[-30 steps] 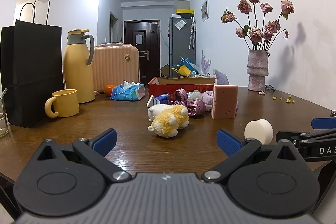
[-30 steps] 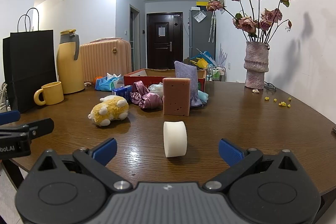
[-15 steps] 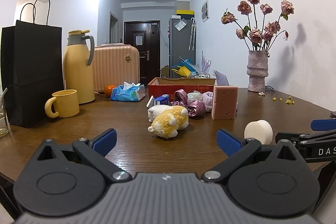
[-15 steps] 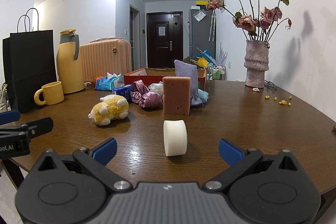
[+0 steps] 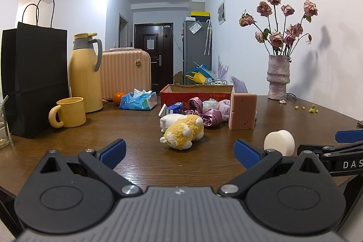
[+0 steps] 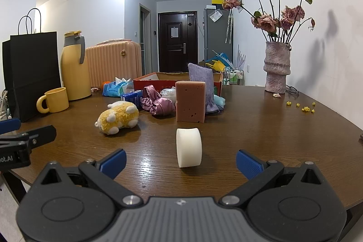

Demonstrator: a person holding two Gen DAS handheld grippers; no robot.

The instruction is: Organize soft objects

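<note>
We are holding both claws released over the near edge of the wooden table (image 6: 261,128): the left gripper (image 5: 179,152) is facing the yellow plush toy (image 5: 182,132), while the right gripper (image 6: 180,161) is lining up on the white foam roll (image 6: 189,147), which is standing on edge just beyond its spread fingers, probably the first pickup. The pink sponge (image 6: 190,101), satin scrunchie (image 6: 158,103) and purple cloth (image 6: 200,81) are lying mid-table before the red box (image 6: 147,81), the likely destination. A vase (image 6: 276,67) is standing at the far right edge.
</note>
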